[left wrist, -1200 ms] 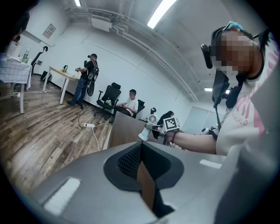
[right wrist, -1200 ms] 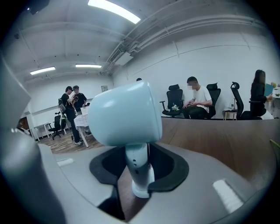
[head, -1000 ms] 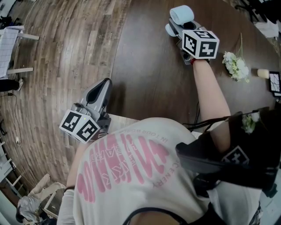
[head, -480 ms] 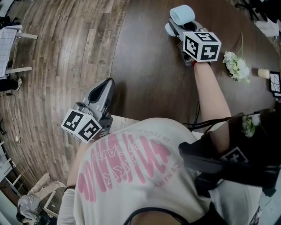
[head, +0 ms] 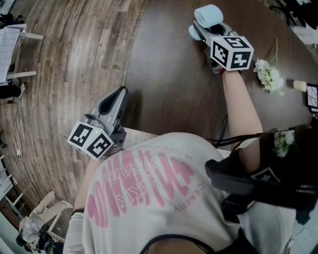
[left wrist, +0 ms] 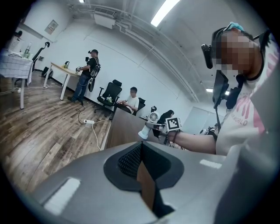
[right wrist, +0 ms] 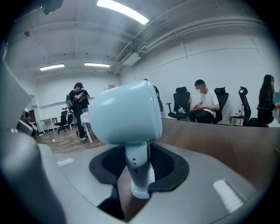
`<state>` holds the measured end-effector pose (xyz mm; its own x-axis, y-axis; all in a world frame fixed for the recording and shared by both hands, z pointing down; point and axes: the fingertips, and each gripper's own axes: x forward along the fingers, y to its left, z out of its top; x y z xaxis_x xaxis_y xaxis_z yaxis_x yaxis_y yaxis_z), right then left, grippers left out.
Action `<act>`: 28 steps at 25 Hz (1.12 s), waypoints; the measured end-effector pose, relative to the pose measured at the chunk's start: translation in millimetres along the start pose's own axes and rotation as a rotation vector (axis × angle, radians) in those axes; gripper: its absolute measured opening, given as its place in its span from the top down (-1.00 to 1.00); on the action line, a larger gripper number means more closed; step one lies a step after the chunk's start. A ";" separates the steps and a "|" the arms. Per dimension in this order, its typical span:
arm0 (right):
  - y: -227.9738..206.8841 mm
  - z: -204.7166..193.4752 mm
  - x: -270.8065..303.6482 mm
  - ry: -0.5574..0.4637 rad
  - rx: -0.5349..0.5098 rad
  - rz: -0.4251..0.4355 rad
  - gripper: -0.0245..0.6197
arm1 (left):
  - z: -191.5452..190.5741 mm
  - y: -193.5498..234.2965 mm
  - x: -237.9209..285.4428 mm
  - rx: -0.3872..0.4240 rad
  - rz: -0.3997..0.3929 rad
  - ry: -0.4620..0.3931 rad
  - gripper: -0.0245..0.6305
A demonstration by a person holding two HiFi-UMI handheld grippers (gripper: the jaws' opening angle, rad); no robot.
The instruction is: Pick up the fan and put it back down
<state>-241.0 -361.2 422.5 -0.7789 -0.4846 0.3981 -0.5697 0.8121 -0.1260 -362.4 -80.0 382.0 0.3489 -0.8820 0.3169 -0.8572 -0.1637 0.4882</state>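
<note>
The fan (head: 207,14) is small, with a pale blue head and a white stem. It is at the far side of the dark table (head: 169,84). My right gripper (head: 204,31) is shut on its stem (right wrist: 138,168), and the head (right wrist: 124,113) leans back toward the camera. The left gripper view shows the fan (left wrist: 152,118) tilted in that grip. Whether the fan's foot touches the table I cannot tell. My left gripper (head: 119,92) hangs off the table's near left edge. It is shut with nothing in it (left wrist: 140,146).
White flowers (head: 267,77), a small cream candle (head: 298,85) and a framed card (head: 312,96) lie right of my right arm. Wooden floor (head: 64,59) lies left of the table. A person sits at the table's far end (right wrist: 203,103); another stands by a desk (right wrist: 79,105).
</note>
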 end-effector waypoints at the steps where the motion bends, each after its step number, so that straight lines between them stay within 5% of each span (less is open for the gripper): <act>1: 0.8 -0.2 0.4 0.005 -0.010 0.001 0.45 | -0.1 -0.5 0.1 0.002 -0.003 0.003 0.86; 7: 1.3 -6.8 0.7 0.052 -0.128 -0.013 0.45 | 1.5 -1.0 4.0 0.009 -0.006 -0.003 0.87; 28: 0.0 -18.8 6.1 0.067 -0.077 -0.005 0.34 | 2.8 -2.0 -1.5 0.008 -0.015 -0.014 0.87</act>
<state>-240.9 -358.1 442.0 -0.7554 -0.4676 0.4589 -0.5496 0.8336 -0.0552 -362.2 -79.6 378.3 0.3568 -0.8853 0.2983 -0.8547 -0.1805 0.4867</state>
